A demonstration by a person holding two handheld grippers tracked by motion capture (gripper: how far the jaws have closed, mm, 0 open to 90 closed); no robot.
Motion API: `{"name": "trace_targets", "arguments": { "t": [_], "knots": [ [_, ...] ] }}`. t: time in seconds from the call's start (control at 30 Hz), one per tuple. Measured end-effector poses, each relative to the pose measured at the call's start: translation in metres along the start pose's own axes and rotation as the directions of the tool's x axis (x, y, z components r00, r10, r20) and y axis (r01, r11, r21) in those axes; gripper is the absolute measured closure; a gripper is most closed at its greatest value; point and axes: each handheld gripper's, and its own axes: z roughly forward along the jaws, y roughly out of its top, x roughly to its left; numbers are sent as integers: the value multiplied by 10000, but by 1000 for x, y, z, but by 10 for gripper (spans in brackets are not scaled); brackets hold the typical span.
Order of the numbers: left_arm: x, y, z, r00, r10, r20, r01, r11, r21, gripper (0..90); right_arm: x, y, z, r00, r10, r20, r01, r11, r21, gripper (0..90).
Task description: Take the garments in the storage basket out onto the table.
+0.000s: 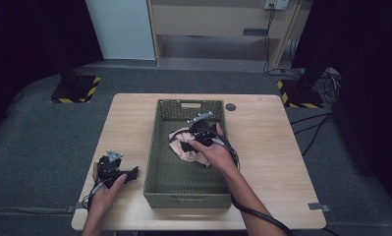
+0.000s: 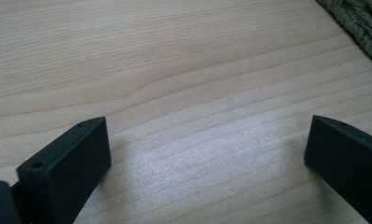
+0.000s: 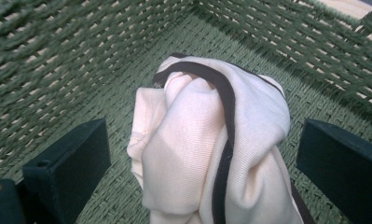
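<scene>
My right gripper (image 3: 207, 158) gapes wide around the bunched cream garment (image 3: 211, 140) in the green woven basket (image 1: 160, 147); my left gripper (image 2: 207, 154), at eight o'clock, is wide open over bare tabletop (image 2: 174, 70).

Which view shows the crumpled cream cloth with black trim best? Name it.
The right gripper view: the crumpled cream cloth with black trim sits close up between the open jaws. The high view shows it small, partly behind the right claw. The left gripper view offers wooden tabletop.

green woven basket (image 1: 156, 169), pale pink cloth (image 3: 207, 140) (black trim)
</scene>
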Motion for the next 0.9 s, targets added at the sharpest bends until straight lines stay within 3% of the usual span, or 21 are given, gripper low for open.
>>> {"name": "trace_targets", "arguments": {
  "t": [0.57, 0.9],
  "knots": [
    [0, 0, 0, 10000, -2, 0, 2, 10000, 0, 0, -8, -7, 26, 9986, 519, 20, -520, 9976, 467, 37],
    [0, 0, 0, 10000, 0, 0, 0, 10000, 3, 0, -10, -9, 37, 9983, 589, -21, -585, 9947, 840, 33]
  ]
}}
